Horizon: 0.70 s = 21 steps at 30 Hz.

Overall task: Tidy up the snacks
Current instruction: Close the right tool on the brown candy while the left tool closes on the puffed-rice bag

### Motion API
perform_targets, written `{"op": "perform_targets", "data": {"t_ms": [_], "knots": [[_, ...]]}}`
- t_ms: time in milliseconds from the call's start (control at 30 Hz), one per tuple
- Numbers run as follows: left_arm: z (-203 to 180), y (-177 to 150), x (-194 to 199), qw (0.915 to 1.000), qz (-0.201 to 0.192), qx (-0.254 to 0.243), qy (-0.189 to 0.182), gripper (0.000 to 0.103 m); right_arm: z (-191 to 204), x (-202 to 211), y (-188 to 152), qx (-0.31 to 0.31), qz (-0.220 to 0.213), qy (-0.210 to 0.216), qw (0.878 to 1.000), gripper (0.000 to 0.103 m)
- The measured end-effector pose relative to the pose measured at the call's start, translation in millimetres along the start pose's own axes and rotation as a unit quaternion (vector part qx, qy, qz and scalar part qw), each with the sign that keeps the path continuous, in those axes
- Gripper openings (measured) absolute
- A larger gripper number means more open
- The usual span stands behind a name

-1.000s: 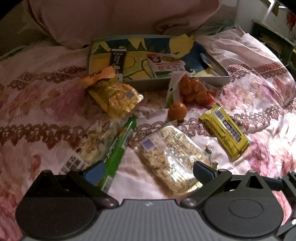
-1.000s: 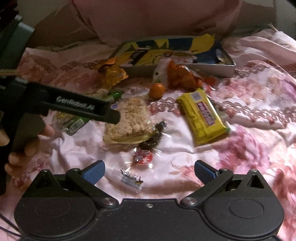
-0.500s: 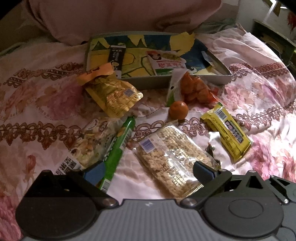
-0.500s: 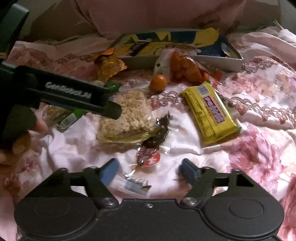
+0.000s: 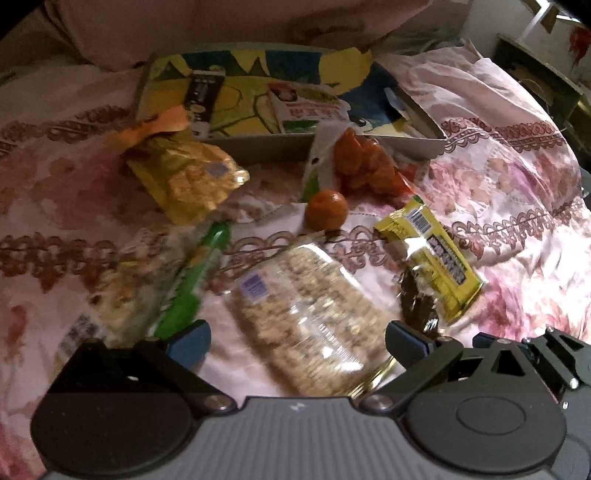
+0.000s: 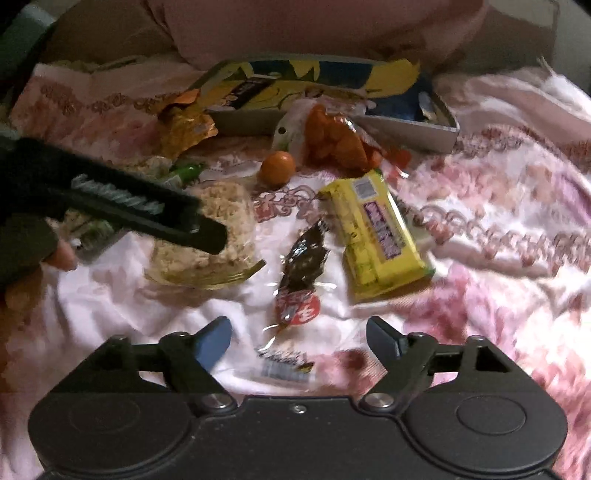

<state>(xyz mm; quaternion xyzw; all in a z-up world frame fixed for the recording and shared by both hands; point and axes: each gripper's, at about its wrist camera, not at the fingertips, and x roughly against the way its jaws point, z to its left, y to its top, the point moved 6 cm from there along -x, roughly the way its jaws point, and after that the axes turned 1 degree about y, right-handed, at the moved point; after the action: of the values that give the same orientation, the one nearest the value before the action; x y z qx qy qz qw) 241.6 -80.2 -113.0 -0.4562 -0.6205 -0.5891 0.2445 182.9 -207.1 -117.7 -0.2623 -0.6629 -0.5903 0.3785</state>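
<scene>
Snacks lie scattered on a pink flowered bedspread in front of a shallow cartoon-printed tray (image 5: 258, 147) (image 6: 439, 138). My left gripper (image 5: 297, 338) is open, its blue pads either side of the near end of a clear pack of puffed-rice cakes (image 5: 310, 317) (image 6: 207, 236), not pressing it. My right gripper (image 6: 297, 338) hovers with its jaws opening over a small clear-wrapped sweet (image 6: 286, 363) and a red-labelled candy (image 6: 297, 308); nothing is gripped. A yellow bar pack (image 6: 376, 236) (image 5: 432, 254), a mandarin (image 5: 327, 210) (image 6: 277, 168) and an orange snack bag (image 5: 365, 166) lie beyond.
A gold pouch (image 5: 188, 181), a green tube pack (image 5: 192, 284) and a nut mix bag (image 5: 110, 299) lie at the left. The tray holds a black packet (image 5: 203, 92) and a white-red packet (image 5: 306, 110). A dark wrapper (image 6: 306, 258) lies mid-bed. A pink pillow (image 5: 240, 26) backs the tray.
My left gripper has slid forward and down toward the rice-cake pack. The right gripper's jaws narrowed, then widened again, while it stayed over the small sweets.
</scene>
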Motion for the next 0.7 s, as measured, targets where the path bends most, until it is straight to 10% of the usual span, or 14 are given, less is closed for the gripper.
{"op": "perform_targets", "data": {"t_ms": [400, 700], "knots": [[-9.5, 3.1, -21.0, 0.9997, 0.022, -0.007, -0.003, 0.101, 2.9, -11.0, 4.3, 0.020, -0.016, 0.005, 1.000, 0.055], [-8.6, -10.7, -9.7, 0.9986, 0.038, -0.036, -0.004, 0.093, 0.2, -10.1, 2.6, 0.013, -0.016, 0.006, 1.000, 0.059]]}}
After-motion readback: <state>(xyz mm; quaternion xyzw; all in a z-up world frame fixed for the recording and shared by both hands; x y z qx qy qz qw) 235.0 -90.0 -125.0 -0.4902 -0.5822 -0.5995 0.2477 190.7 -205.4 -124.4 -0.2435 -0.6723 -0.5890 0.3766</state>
